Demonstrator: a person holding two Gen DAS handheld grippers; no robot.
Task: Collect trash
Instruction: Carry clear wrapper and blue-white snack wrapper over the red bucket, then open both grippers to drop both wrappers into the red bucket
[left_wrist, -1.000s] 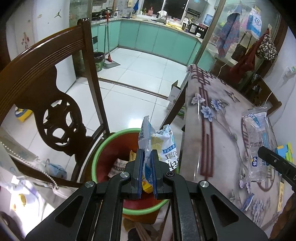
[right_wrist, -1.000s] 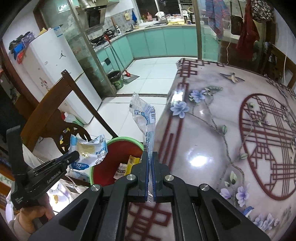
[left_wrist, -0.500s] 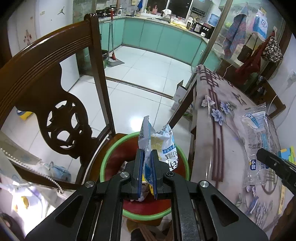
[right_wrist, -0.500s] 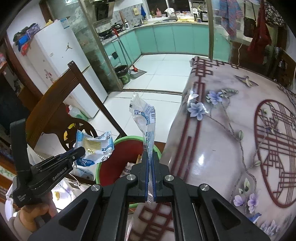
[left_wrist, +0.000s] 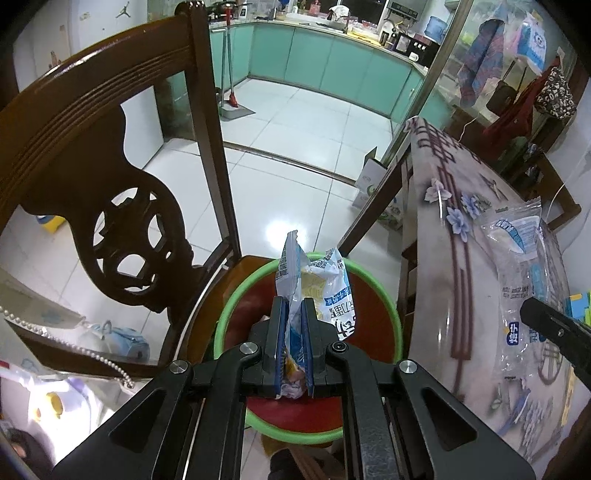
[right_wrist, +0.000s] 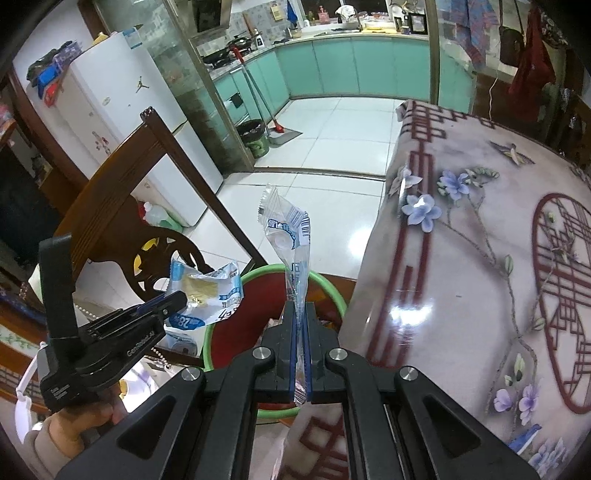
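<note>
My left gripper (left_wrist: 294, 306) is shut on a crumpled blue and white snack wrapper (left_wrist: 325, 291) and holds it right above the red bin with a green rim (left_wrist: 391, 314). The same wrapper (right_wrist: 207, 291) and the left gripper (right_wrist: 177, 298) show in the right wrist view, over the bin's left side (right_wrist: 236, 332). My right gripper (right_wrist: 300, 308) is shut on a clear plastic wrapper (right_wrist: 290, 236) that stands upright, above the bin's rim beside the table edge. That clear wrapper (left_wrist: 524, 280) also shows at the right of the left wrist view.
A dark wooden chair (left_wrist: 122, 206) stands left of the bin. The table with a floral cloth (right_wrist: 480, 240) is to the right. White floor tiles (left_wrist: 295, 147) lead to a kitchen with teal cabinets. A fridge (right_wrist: 110, 122) stands at the left.
Both grippers have moved left with their wrappers. The left wrapper is now over the bin's middle, and the clear wrapper has come off the table to the bin's rim.
</note>
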